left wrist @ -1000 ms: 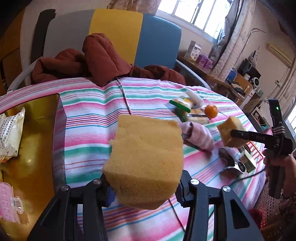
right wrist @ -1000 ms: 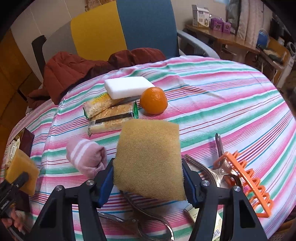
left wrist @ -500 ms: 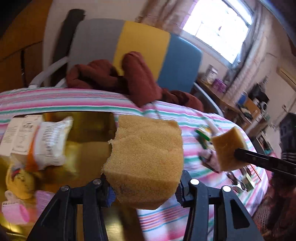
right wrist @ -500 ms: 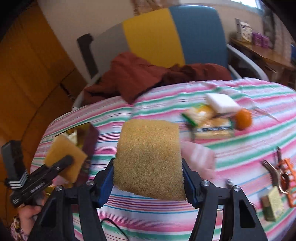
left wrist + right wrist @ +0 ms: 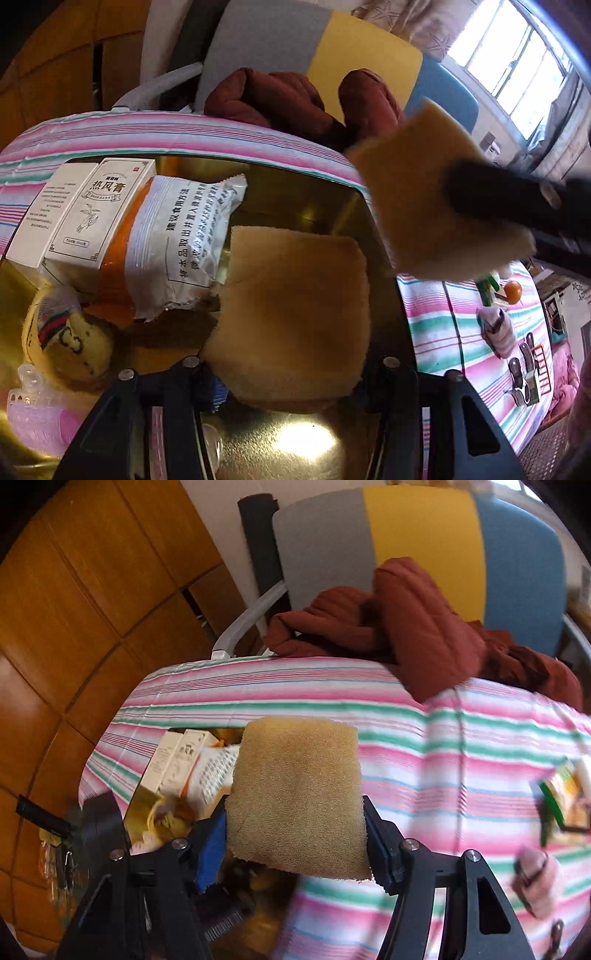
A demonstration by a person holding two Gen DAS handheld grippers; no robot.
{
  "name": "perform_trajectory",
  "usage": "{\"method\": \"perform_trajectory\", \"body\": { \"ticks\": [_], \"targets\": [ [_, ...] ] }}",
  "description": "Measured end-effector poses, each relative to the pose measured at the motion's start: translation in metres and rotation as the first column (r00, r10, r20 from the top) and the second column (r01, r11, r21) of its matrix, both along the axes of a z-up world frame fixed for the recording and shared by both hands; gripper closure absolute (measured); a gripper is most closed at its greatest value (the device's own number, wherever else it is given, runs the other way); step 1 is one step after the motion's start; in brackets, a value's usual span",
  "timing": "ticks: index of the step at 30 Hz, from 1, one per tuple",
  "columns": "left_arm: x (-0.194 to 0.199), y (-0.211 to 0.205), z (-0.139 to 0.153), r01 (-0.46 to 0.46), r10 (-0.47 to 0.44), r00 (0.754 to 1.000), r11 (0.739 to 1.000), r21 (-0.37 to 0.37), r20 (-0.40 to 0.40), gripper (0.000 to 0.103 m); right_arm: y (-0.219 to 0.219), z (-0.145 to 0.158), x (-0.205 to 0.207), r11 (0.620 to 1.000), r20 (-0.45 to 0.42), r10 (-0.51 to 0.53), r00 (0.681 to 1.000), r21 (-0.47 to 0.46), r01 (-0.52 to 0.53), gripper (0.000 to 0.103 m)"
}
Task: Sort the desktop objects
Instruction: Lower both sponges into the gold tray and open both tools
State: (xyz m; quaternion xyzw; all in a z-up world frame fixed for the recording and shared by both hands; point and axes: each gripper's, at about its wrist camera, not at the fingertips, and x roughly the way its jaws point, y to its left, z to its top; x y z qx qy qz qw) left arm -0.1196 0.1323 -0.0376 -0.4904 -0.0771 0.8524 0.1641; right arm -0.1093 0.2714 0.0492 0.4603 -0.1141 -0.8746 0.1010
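Observation:
My left gripper [image 5: 291, 363] is shut on a tan sponge [image 5: 295, 317] and holds it over the gold tin box [image 5: 303, 195]. My right gripper [image 5: 295, 830] is shut on a second tan sponge [image 5: 295, 794], held above the box's right edge; that sponge also shows in the left wrist view [image 5: 436, 206]. In the box lie white cartons [image 5: 85, 210], a white snack packet [image 5: 181, 240], a yellow plush toy [image 5: 70, 339] and a pink item [image 5: 33, 417].
The striped tablecloth [image 5: 424, 738] covers a round table. An orange [image 5: 512, 290], snack packs [image 5: 565, 801], a pink sock [image 5: 496, 328] and metal tools [image 5: 524, 369] lie to the right. A chair with a red-brown jacket [image 5: 406, 627] stands behind.
Both grippers have swung left from the table's middle to the gold box, each still holding its sponge. The right sponge has come close beside the left one.

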Motion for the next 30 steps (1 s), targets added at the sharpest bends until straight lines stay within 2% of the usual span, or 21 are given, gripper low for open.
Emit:
{"method": "perform_trajectory", "body": {
  "ticks": [2, 5, 8, 10, 11, 14, 16, 18, 19, 21, 24, 26, 28, 30],
  "targets": [
    [-0.001, -0.002, -0.003, -0.014, 0.014, 0.999, 1.000, 0.002, 0.028, 0.040, -0.011, -0.003, -0.015, 1.000, 0.004, 0.005, 1.000, 0.014, -0.005, 0.037],
    [-0.001, -0.016, -0.008, -0.035, 0.029, 0.996, 0.996, 0.077, 0.083, 0.035, -0.019, -0.010, -0.032, 1.000, 0.009, 0.008, 1.000, 0.008, -0.008, 0.035],
    [0.004, -0.021, -0.007, -0.026, 0.022, 0.996, 0.998, 0.051, 0.086, 0.031, -0.020, -0.016, -0.042, 1.000, 0.017, 0.007, 1.000, -0.015, -0.007, 0.030],
    [0.006, -0.029, -0.005, -0.041, 0.034, 0.995, 0.996, 0.082, 0.093, 0.030, -0.018, -0.018, -0.041, 0.999, 0.024, 0.013, 1.000, -0.035, -0.012, 0.020],
    [0.007, -0.032, -0.005, -0.053, 0.044, 0.994, 0.994, 0.092, 0.096, 0.030, -0.017, -0.017, -0.041, 0.999, 0.018, 0.012, 1.000, -0.044, -0.011, 0.018],
    [0.010, -0.040, -0.004, -0.060, 0.048, 0.995, 0.989, 0.133, 0.091, 0.033, -0.010, -0.013, -0.033, 0.997, -0.004, -0.005, 1.000, -0.071, 0.004, 0.017],
    [0.014, -0.040, -0.004, -0.046, 0.036, 0.995, 0.992, 0.121, 0.089, 0.040, -0.005, -0.010, -0.028, 0.996, -0.011, -0.018, 1.000, -0.092, 0.017, 0.017],
    [0.021, -0.038, -0.005, -0.016, 0.006, 0.996, 0.993, 0.119, 0.084, 0.044, -0.006, -0.009, -0.027, 0.996, -0.016, -0.015, 1.000, -0.091, 0.014, 0.023],
    [0.021, -0.033, -0.005, -0.004, -0.005, 0.996, 0.994, 0.109, 0.084, 0.044, -0.008, -0.009, -0.027, 0.997, -0.015, -0.004, 1.000, -0.083, 0.003, 0.040],
    [0.022, -0.026, -0.007, 0.019, -0.030, 0.995, 0.994, 0.106, 0.098, 0.044, -0.014, -0.013, -0.033, 0.999, 0.008, 0.015, 1.000, -0.052, -0.014, 0.056],
    [0.017, -0.016, -0.010, 0.044, -0.055, 0.994, 0.993, 0.112, 0.098, 0.040, -0.017, -0.020, -0.038, 0.998, 0.034, 0.015, 0.999, -0.053, -0.013, 0.056],
    [0.010, -0.008, -0.009, 0.041, -0.048, 0.996, 0.995, 0.089, 0.080, 0.035, -0.014, -0.020, -0.032, 0.998, 0.021, -0.003, 1.000, -0.067, 0.004, 0.056],
    [0.001, -0.001, -0.014, 0.053, -0.062, 0.992, 0.996, 0.078, 0.114, 0.035, -0.007, -0.014, -0.021, 0.998, -0.002, -0.024, 1.000, -0.065, 0.024, 0.056],
    [0.002, 0.000, -0.012, 0.051, -0.060, 0.991, 0.996, 0.080, 0.122, 0.030, 0.000, -0.008, -0.008, 0.998, -0.026, -0.041, 0.999, -0.049, 0.040, 0.056]
  ]
}}
